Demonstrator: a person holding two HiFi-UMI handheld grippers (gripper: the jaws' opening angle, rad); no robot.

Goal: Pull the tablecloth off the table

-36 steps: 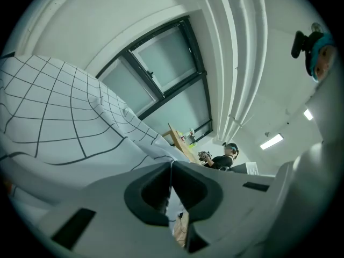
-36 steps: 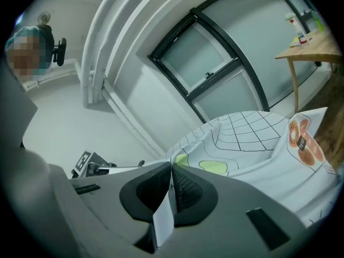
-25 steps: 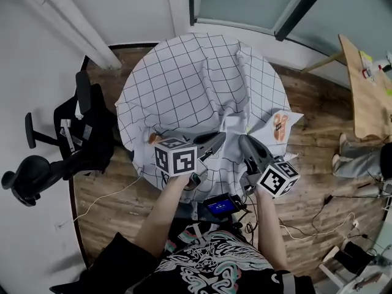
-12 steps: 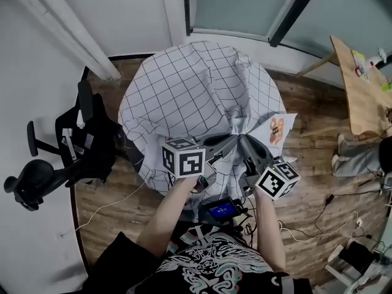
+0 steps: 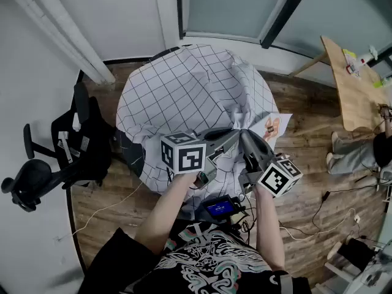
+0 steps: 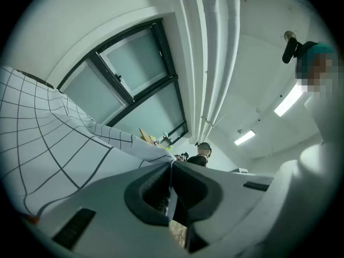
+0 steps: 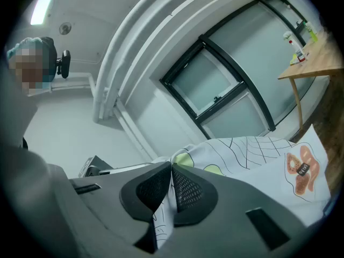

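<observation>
Wooden floor [image 5: 306,121] all round; left gripper [image 5: 234,133] and right gripper [image 5: 244,135] fingers clench the tablecloth [image 5: 184,90], bunched just ahead. Mid-pull, I reckon; next, haul it fully off.

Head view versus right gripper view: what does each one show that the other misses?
Head view only: the black office chair and a small lit screen near the person's waist. Right gripper view only: the right gripper up close, jaws shut on a fold of the grid tablecloth, plus a ceiling light. Both: that tablecloth, its orange print and the wooden side table.
</observation>
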